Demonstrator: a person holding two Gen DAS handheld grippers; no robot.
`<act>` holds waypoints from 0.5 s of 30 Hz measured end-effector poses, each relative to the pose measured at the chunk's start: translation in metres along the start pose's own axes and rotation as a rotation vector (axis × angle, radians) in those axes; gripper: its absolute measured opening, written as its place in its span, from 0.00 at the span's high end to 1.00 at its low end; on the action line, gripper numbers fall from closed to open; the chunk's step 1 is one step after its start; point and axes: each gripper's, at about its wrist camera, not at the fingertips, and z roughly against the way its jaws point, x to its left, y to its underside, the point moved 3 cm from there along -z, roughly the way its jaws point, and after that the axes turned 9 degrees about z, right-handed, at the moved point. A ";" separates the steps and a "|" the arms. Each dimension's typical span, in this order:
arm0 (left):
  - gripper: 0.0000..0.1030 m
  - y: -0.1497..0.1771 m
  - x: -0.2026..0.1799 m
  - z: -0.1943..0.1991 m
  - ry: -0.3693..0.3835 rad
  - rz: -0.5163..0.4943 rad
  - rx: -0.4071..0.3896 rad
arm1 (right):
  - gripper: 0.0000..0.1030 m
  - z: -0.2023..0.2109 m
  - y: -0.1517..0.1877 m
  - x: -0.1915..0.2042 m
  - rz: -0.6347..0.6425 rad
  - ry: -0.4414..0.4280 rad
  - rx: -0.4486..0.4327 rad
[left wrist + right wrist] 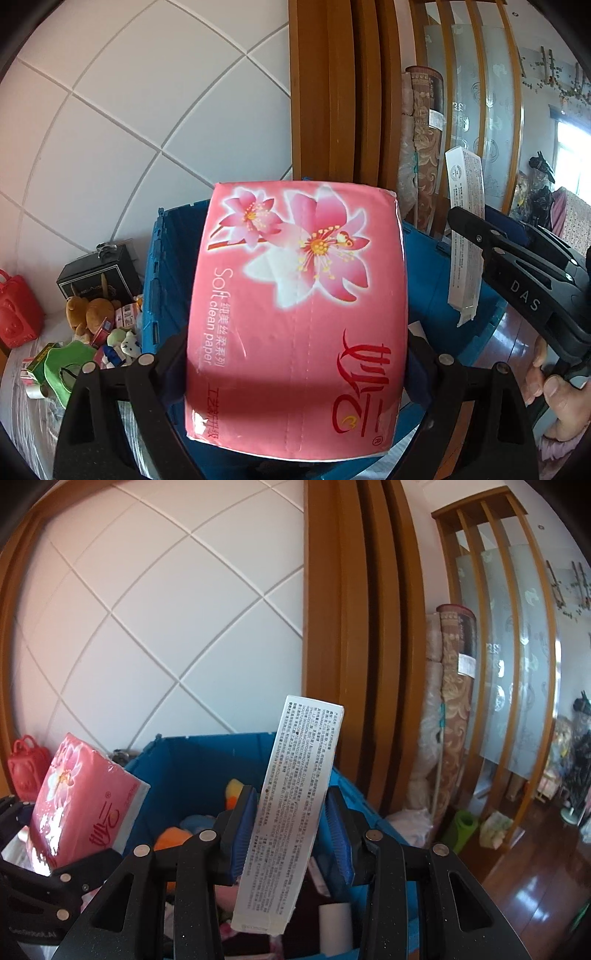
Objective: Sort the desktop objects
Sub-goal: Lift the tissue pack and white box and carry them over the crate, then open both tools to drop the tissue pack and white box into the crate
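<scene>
Blue bin (pixel 424 266) behind "Soft clean paper" pack (pixel 295 317).

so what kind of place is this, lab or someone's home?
Most likely a home living area. A rolled carpet leans by a wood-and-frosted-glass partition, the floor is polished wood, and a blue crate holds soft toys and household odds and ends.

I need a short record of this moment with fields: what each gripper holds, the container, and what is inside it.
left gripper: shut on pink tissue pack
right gripper: shut on long white box, held upright
container: blue crate, open, beneath both items
inside crate: soft toys, orange and yellow; a white roll
left of crate: teddy bear, red bag
</scene>
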 end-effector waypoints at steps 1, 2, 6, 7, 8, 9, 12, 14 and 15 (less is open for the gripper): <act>0.11 0.000 -0.001 -0.004 0.001 0.000 0.012 | 0.63 -0.003 0.001 -0.001 0.001 0.000 0.007; 0.11 0.001 -0.002 -0.007 0.000 0.001 0.023 | 0.62 -0.008 0.002 -0.002 0.002 -0.004 0.021; 0.11 0.003 0.000 -0.016 -0.003 0.015 0.049 | 0.43 -0.019 0.010 -0.006 0.010 0.008 0.050; 0.11 0.003 0.001 -0.018 -0.001 0.020 0.057 | 0.34 -0.021 0.012 -0.007 0.005 0.009 0.055; 0.11 0.003 0.001 -0.021 0.002 0.026 0.066 | 0.18 -0.022 0.014 -0.009 0.002 0.011 0.059; 0.11 0.003 0.000 -0.023 0.002 0.030 0.075 | 0.13 -0.022 0.016 -0.009 0.002 0.012 0.059; 0.11 0.004 -0.001 -0.026 0.005 0.030 0.080 | 0.08 -0.022 0.019 -0.011 0.002 0.020 0.067; 0.10 0.004 -0.001 -0.026 0.006 0.026 0.066 | 0.04 -0.022 0.021 -0.013 -0.009 0.018 0.072; 0.10 0.004 -0.003 -0.029 0.004 0.020 0.058 | 0.03 -0.021 0.022 -0.014 -0.014 0.015 0.074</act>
